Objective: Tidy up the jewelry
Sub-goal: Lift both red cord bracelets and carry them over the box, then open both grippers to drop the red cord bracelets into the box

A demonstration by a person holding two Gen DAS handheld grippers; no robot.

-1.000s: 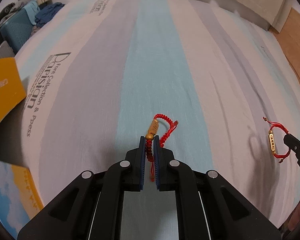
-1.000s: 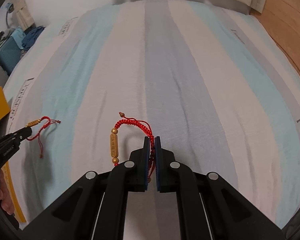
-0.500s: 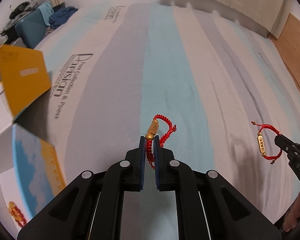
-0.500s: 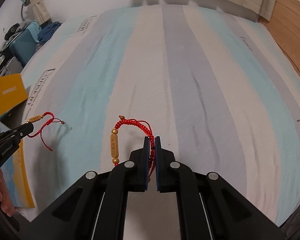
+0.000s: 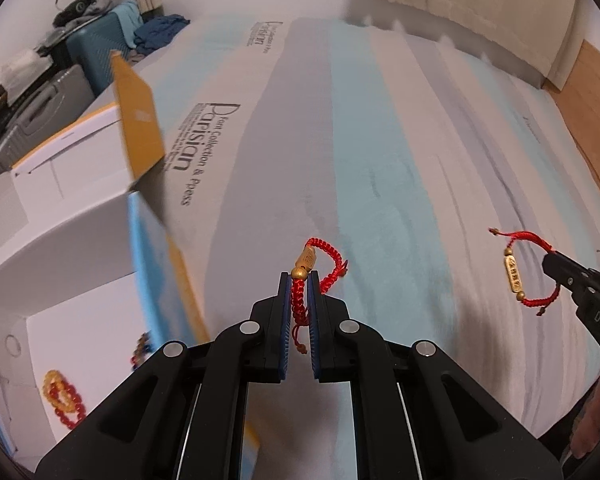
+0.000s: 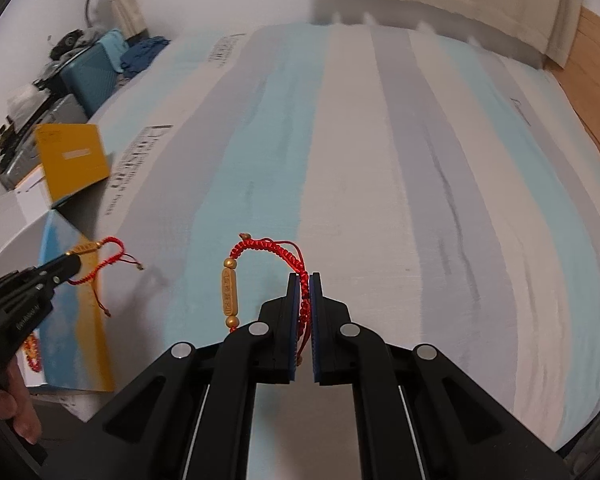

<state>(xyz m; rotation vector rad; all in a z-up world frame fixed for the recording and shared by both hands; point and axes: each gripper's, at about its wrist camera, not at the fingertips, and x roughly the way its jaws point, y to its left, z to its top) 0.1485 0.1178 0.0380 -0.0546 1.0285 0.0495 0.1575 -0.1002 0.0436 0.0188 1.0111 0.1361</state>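
Observation:
Two red cord bracelets with gold charms hang in the air over the striped bedsheet (image 5: 380,152). My left gripper (image 5: 299,277) is shut on the cord of one bracelet (image 5: 307,259), its gold bead just past the fingertips. My right gripper (image 6: 305,279) is shut on the other bracelet (image 6: 229,292), whose gold bar hangs to the left. Each view shows the other side too: the right gripper (image 5: 550,260) with its bracelet (image 5: 512,276), and the left gripper (image 6: 73,261) with its bracelet (image 6: 86,248). An open white box (image 5: 60,240) with a yellow flap (image 5: 138,120) lies at the left.
Inside the box lie beaded bracelets (image 5: 62,400) in red and amber. Suitcases (image 5: 100,44) and clothes are stacked beyond the bed's far left corner. Wooden floor (image 6: 596,80) runs along the right. A person's fingers (image 6: 18,412) hold the left gripper's handle.
Both grippers have risen and moved left with their bracelets still pinched. The open box with its yellow flap has come well into view at the left.

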